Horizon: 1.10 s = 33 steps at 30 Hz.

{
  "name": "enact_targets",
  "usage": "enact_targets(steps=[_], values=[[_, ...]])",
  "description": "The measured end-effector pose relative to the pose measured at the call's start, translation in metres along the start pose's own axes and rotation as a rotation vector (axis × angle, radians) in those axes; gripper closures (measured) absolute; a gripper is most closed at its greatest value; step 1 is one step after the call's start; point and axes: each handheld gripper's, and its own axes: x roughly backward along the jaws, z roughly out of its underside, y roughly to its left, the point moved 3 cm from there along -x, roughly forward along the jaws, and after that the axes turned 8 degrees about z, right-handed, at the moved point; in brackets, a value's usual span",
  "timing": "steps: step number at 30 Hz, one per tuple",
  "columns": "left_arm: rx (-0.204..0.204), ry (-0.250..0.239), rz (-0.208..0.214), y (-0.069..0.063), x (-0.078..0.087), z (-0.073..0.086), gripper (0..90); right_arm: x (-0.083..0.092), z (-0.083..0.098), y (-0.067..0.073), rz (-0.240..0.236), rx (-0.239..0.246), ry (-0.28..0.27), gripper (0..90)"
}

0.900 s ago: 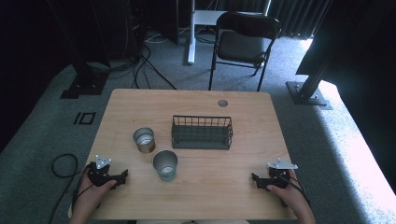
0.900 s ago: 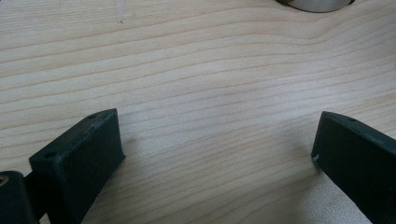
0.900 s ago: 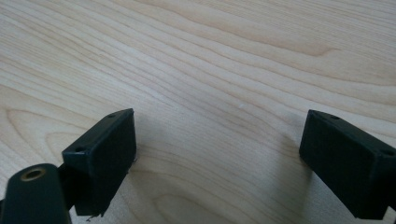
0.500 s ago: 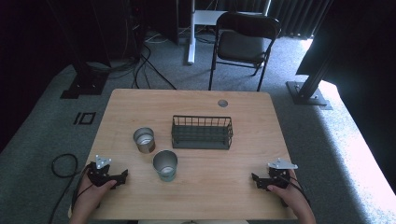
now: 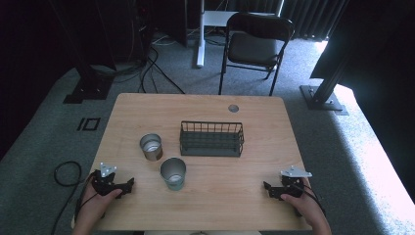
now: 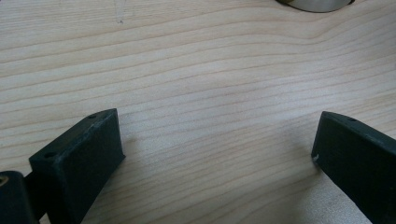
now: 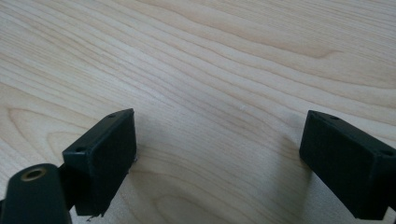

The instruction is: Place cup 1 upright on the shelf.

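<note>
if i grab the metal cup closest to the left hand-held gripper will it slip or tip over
The metal cup looks smooth and shiny, so flat jaws may slip on its round wall. It seems thin and empty, so probably light and stiff. It stands upright and taller than wide, so a push near the rim might tip it, and then it would likely roll.

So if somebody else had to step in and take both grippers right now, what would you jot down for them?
Left gripper: open, holding nothing, low at the table's near left corner.
Right gripper: open, holding nothing, low at the near right corner.
Two metal cups stand upright left of centre: the nearer cup closest to the left gripper, the farther cup behind it.
The wire basket sits mid-table with nothing visible inside.
Done: nothing grasped yet.
Left: probably moving the cups, likely starting with the nearer one.
</note>
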Motion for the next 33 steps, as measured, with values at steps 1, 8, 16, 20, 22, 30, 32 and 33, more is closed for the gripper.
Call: enact_targets(steps=[1, 8, 16, 20, 22, 30, 32, 33], values=[[0.000, 0.000, 0.000, 0.000, 0.000, 0.000, 2.4, 0.000, -0.001, 0.000, -0.004, 0.000, -0.002, 11.0], [0.000, 0.000, 0.000, 0.000, 0.000, 0.000, 2.4, -0.002, -0.003, 0.003, -0.015, 0.013, -0.010, 11.0], [0.000, 0.000, 0.000, 0.000, 0.000, 0.000, 2.4, -0.003, -0.012, 0.010, -0.045, 0.016, -0.036, 11.0], [0.000, 0.000, 0.000, 0.000, 0.000, 0.000, 2.4, -0.001, -0.019, 0.014, -0.060, 0.039, -0.058, 11.0], [0.000, 0.000, 0.000, 0.000, 0.000, 0.000, 2.4, 0.000, -0.023, 0.018, -0.071, 0.048, -0.069, 11.1], [0.000, 0.000, 0.000, 0.000, 0.000, 0.000, 2.4, -0.002, -0.035, 0.031, -0.110, 0.068, -0.091, 11.0], [-0.001, 0.001, 0.000, 0.000, 0.000, 0.000, 2.4, -0.003, -0.037, 0.033, -0.119, 0.075, -0.095, 11.1], [-0.001, 0.001, 0.000, 0.000, 0.000, 0.000, 2.4, -0.005, -0.039, 0.035, -0.121, 0.076, -0.095, 11.1]])
